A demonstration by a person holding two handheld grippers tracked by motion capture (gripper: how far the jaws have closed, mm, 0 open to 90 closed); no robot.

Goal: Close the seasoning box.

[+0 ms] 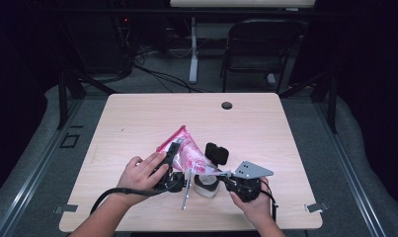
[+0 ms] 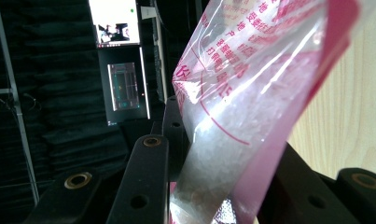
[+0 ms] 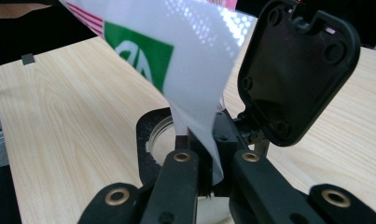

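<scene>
1. Table (image 1: 137,113): light wood, fills frame centre.
2. Pink-printed plastic bag (image 1: 186,150): centre, tilted over the container, pinched at both ends.
3. Left gripper (image 1: 173,153): clamped on bag, centre-left.
4. Right gripper (image 1: 225,174): clenched on bag corner, lower right.
5. Container (image 1: 205,186): black lid flipped open, under the bag.

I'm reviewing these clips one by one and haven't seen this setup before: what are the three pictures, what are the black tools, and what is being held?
A person works at a light wooden table with a handheld two-jaw tool in each hand. One picture looks down from above; the other two come from cameras riding on each tool. The left gripper clamps a clear plastic bag with pink print holding white grains. The right gripper pinches the bag's lower end over a small white container with an open black flip lid. A thin metal rod lies on the table.
</scene>
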